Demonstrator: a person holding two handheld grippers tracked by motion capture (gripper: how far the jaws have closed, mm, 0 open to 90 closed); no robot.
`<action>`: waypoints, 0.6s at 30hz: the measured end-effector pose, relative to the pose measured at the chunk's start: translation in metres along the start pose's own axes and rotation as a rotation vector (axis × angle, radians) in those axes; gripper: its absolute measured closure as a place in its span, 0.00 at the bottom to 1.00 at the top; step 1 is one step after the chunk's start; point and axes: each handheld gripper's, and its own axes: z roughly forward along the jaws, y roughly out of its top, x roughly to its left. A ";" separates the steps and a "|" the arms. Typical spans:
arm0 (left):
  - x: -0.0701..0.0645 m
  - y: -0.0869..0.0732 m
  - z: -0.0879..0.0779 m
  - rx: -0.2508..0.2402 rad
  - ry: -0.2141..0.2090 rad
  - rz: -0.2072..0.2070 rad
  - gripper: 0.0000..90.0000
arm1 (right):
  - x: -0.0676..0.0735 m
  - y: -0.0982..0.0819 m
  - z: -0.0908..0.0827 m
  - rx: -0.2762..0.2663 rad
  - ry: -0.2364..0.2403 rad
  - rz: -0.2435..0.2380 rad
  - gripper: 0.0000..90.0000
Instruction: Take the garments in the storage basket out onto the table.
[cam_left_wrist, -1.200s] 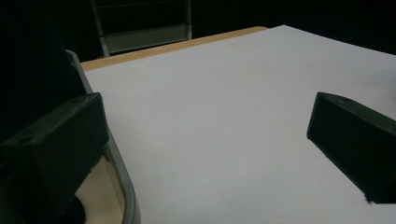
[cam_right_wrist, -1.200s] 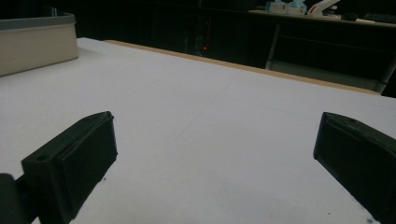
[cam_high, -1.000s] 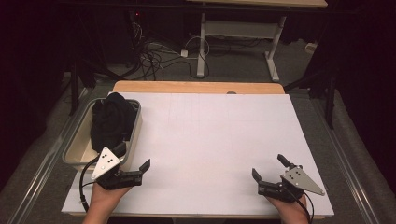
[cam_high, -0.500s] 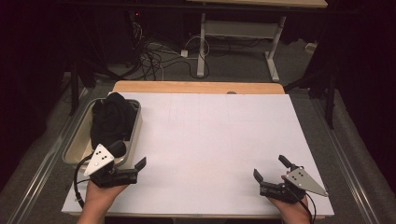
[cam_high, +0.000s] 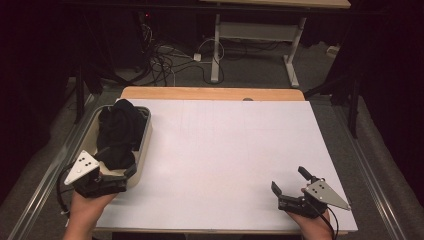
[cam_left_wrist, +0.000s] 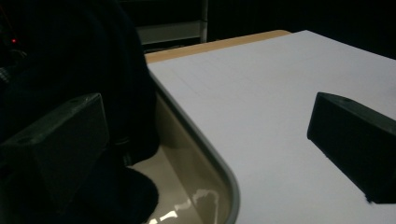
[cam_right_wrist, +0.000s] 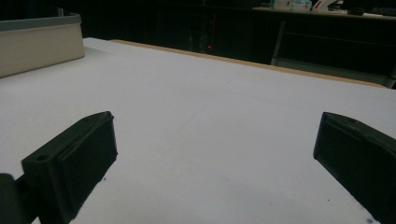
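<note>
- One black cloth bundle (cam_high: 120, 134) lies heaped in the beige tray (cam_high: 145, 137) at the table's (cam_high: 240, 155) left edge, its length running away from the person.
- Left gripper (cam_high: 116, 176) is far nearer: its fingers (cam_left_wrist: 60, 140) are spread, straddling the tray's near rim, one already beside the cloth.
- Right gripper (cam_high: 290, 187) rests well apart at the near right, fingers also spread, holding nothing.

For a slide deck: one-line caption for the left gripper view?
Open left tongs straddle the rim of the beige bin, one jaw inside beside the black cloth.
</note>
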 end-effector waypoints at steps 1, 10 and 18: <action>0.008 -0.002 -0.004 0.006 -0.009 -0.020 0.00 | 0.000 0.000 0.000 0.002 0.000 0.001 0.00; 0.039 -0.010 -0.022 -0.006 0.062 -0.066 0.00 | 0.000 -0.001 0.000 0.006 -0.004 0.001 0.00; 0.067 -0.023 -0.039 -0.011 0.138 -0.105 0.00 | 0.001 -0.002 0.001 0.011 -0.004 -0.015 0.00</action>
